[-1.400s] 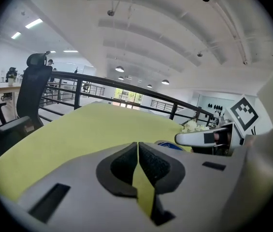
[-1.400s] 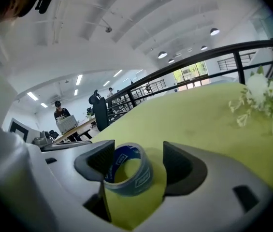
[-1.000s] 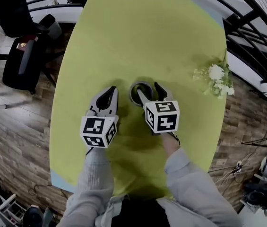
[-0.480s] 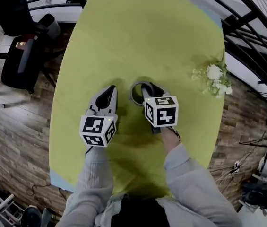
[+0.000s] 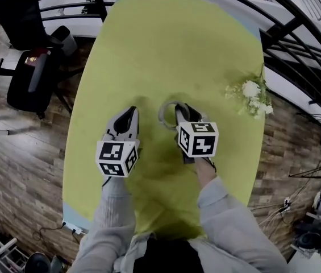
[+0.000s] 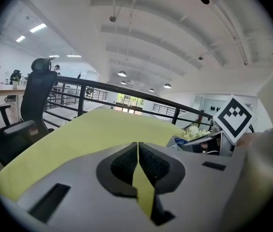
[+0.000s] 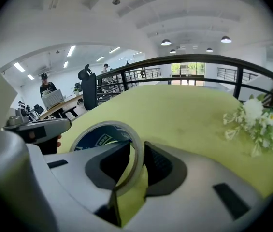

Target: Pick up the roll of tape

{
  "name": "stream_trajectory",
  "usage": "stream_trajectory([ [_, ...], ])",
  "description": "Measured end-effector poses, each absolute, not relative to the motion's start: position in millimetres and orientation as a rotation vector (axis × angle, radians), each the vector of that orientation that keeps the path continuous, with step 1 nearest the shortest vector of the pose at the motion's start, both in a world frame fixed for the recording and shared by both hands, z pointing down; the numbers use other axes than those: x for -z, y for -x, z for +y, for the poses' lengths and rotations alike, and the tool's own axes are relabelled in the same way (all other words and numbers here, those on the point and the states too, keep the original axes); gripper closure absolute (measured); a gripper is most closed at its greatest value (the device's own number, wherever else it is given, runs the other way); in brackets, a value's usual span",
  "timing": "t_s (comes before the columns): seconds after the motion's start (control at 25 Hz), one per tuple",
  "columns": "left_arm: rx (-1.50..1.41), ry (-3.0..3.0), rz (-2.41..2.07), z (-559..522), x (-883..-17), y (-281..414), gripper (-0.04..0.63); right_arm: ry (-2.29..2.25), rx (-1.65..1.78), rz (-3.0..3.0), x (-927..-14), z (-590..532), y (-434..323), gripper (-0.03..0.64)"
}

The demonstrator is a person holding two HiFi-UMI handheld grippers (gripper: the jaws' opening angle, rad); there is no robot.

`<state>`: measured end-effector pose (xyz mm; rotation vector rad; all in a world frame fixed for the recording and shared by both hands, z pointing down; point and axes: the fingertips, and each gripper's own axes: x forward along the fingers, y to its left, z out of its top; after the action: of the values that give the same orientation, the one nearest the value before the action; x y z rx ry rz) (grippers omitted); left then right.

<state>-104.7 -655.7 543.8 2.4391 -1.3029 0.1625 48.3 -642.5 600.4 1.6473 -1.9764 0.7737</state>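
- Your right gripper [image 5: 182,112] has just been closing its jaws and pinches the wall of the roll of tape [image 5: 164,114], over the green table's [image 5: 177,50] middle.
- Your left gripper [image 5: 127,117] has its jaws together, empty.

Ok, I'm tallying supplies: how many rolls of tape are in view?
1. The roll of tape sits in the right gripper, whose jaws have just been closing on its wall, near the table's middle. Sleeves could hide another.
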Motion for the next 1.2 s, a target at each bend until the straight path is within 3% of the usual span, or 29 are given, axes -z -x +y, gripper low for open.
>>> stream_trajectory([
  [1.2, -0.111, -2.586, -1.244, -531, -444, 74, 0.574, -1.975, -0.631, -2.109, -460, -510, -98, 0.514],
])
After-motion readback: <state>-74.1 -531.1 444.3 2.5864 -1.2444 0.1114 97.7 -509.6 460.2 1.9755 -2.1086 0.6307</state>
